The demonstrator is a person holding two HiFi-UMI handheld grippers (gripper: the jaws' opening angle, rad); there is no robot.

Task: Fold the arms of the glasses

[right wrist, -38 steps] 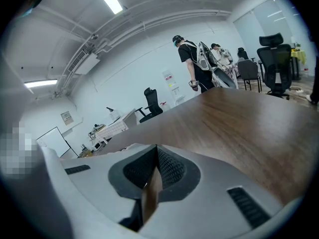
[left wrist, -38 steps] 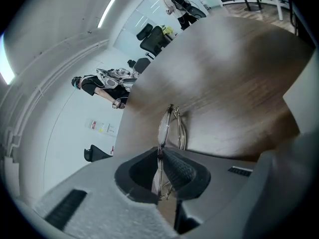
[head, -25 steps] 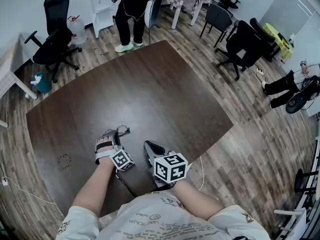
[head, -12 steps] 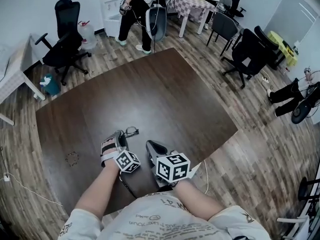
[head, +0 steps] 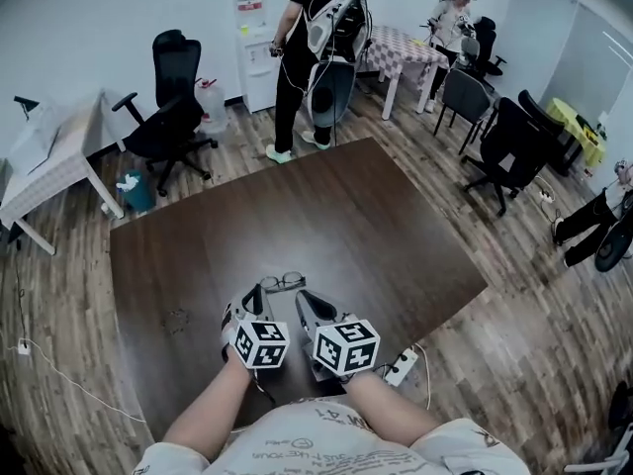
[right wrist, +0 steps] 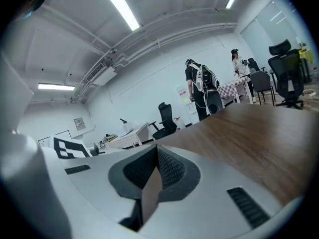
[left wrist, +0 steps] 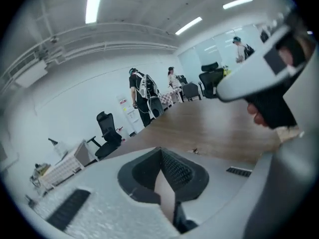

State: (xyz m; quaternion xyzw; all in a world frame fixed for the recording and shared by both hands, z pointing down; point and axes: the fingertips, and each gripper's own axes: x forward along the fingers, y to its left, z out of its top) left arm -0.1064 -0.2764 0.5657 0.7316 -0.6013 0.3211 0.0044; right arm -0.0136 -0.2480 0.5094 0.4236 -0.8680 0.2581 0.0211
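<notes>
A pair of dark-framed glasses (head: 283, 283) lies on the brown table (head: 326, 216), near its front edge. In the head view my left gripper (head: 254, 295) hovers just behind and left of them, and my right gripper (head: 303, 298) just behind and right. Neither touches the glasses. In the left gripper view the pads (left wrist: 169, 176) meet with nothing between them, and a small dark speck on the table (left wrist: 194, 151) may be the glasses. In the right gripper view the pads (right wrist: 162, 171) are pressed together and empty, with only table beyond. Whether the arms are folded I cannot tell.
A white power strip (head: 401, 366) hangs at the table's front edge. A person (head: 307, 47) stands past the far edge. Office chairs (head: 168, 117) stand around the table, one (head: 509, 137) at the right. A white desk (head: 49, 166) stands at the left.
Both grippers have lifted up off the table and drawn closer together, and the left one has rolled. The glasses stay on the table in front of them. The view has tilted up.
</notes>
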